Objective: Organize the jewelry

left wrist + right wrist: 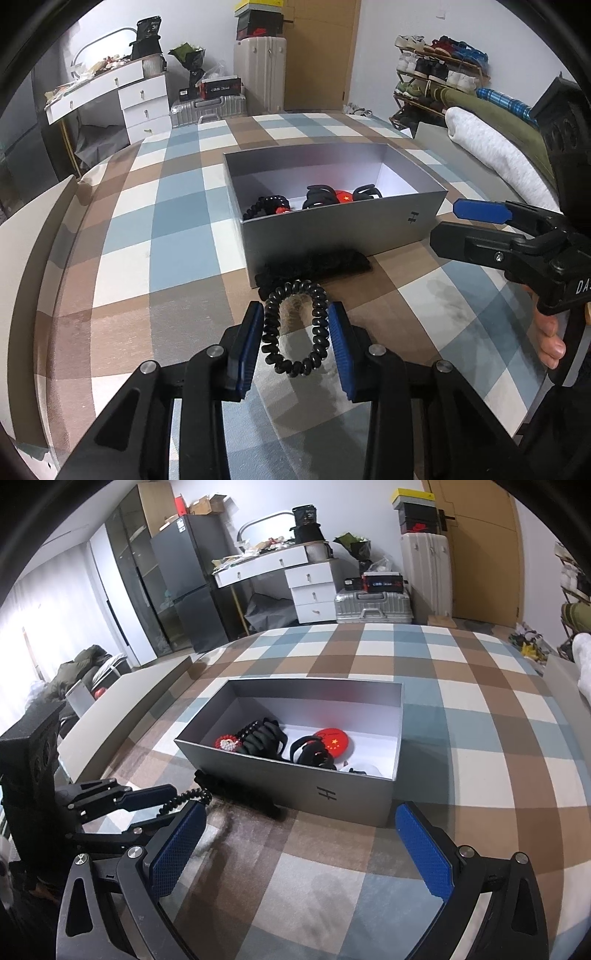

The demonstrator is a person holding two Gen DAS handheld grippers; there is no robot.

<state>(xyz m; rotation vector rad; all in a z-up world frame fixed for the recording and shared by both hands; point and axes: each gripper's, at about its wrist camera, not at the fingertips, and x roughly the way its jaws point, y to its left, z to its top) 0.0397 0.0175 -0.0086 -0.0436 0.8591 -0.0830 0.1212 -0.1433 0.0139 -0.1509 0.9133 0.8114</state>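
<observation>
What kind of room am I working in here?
Most likely a bedroom in a home: the work surface looks like a bed with a checked cover, and there is a white dressing table with a mirror, suitcases and a shoe rack.

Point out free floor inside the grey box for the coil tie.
Inside the grey cardboard box, the bare white floor along the far wall and toward the right end is free. The near-left floor is crowded: black hair claws, a red round badge. The left gripper holds the black spiral hair tie.
</observation>
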